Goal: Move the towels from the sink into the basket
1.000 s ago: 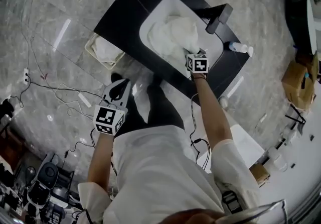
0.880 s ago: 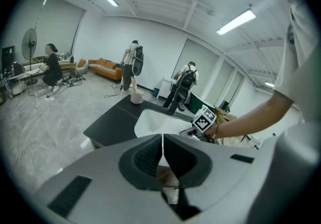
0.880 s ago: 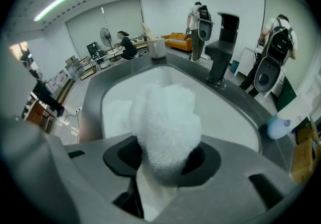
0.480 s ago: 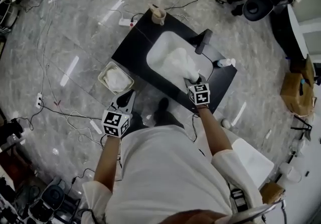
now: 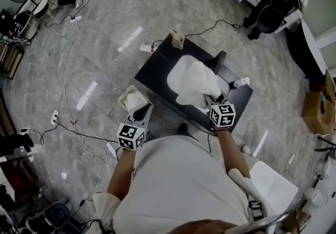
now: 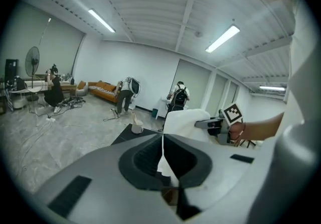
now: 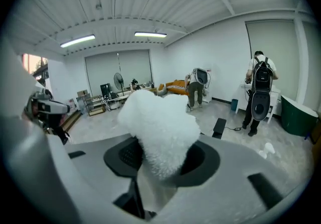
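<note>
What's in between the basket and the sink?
Just a bare strip of the black table, between the basket and the sink; the head view shows it.

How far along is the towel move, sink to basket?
Done: one white towel lies in the basket. In hand: the right gripper is shut on a second towel, raised over the sink. Left: carry it to the basket; the left gripper is shut and empty. Whether more towels lie beneath cannot be told.
</note>
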{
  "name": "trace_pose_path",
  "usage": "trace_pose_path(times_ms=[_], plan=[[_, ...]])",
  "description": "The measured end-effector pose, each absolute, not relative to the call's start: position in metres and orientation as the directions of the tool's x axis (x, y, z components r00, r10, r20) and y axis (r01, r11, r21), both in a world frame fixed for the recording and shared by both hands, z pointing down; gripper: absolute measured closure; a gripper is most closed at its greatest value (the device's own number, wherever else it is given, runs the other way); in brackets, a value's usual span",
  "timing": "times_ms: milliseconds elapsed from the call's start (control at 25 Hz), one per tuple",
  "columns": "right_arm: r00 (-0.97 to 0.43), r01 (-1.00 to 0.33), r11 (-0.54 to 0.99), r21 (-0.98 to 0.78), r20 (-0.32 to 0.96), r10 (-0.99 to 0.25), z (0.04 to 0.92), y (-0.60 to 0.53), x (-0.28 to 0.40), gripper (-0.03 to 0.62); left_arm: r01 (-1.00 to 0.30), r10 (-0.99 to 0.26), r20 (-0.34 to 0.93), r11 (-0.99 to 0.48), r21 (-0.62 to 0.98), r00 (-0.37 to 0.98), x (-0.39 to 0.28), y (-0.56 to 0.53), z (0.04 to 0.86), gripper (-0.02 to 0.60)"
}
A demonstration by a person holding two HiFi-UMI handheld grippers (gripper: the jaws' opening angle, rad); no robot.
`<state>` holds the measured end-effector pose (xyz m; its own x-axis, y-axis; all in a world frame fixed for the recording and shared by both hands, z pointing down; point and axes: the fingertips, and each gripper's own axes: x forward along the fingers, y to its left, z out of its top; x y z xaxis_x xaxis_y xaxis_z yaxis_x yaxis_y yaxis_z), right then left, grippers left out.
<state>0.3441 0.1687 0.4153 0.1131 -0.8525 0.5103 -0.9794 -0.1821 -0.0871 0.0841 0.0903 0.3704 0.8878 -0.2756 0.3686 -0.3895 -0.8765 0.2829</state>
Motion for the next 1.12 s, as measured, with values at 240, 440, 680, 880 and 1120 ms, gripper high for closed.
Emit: trace_pose_path(times_ms=[240, 440, 680, 880, 1120], plan=[[0.099, -0.978, -0.158, -0.134, 0.370, -0.924, 0.347, 0.174, 0.323, 0.425, -0.416, -0.337, 0.299, -0.872, 0.259, 0.893, 0.075, 0.088, 0.333, 0.572], [0.079, -0.983, -0.124, -0.139, 0.293, -0.953, 0.305, 0.176, 0.303, 0.425, -0.416, -0.351, 0.268, -0.876, 0.246, 0.897, 0.074, 0.086, 0.314, 0.572], [0.051, -0.987, -0.089, -0.132, 0.266, -0.963, 0.293, 0.175, 0.289, 0.425, -0.410, -0.353, 0.251, -0.882, 0.232, 0.901, 0.074, 0.090, 0.305, 0.572], [0.034, -0.989, -0.071, -0.130, 0.267, -0.963, 0.292, 0.173, 0.279, 0.426, -0.414, -0.355, 0.256, -0.879, 0.236, 0.899, 0.068, 0.093, 0.308, 0.572], [-0.013, -0.992, -0.023, -0.125, 0.280, -0.960, 0.288, 0.170, 0.264, 0.427, -0.457, -0.397, 0.259, -0.855, 0.246, 0.881, 0.051, 0.096, 0.305, 0.572]])
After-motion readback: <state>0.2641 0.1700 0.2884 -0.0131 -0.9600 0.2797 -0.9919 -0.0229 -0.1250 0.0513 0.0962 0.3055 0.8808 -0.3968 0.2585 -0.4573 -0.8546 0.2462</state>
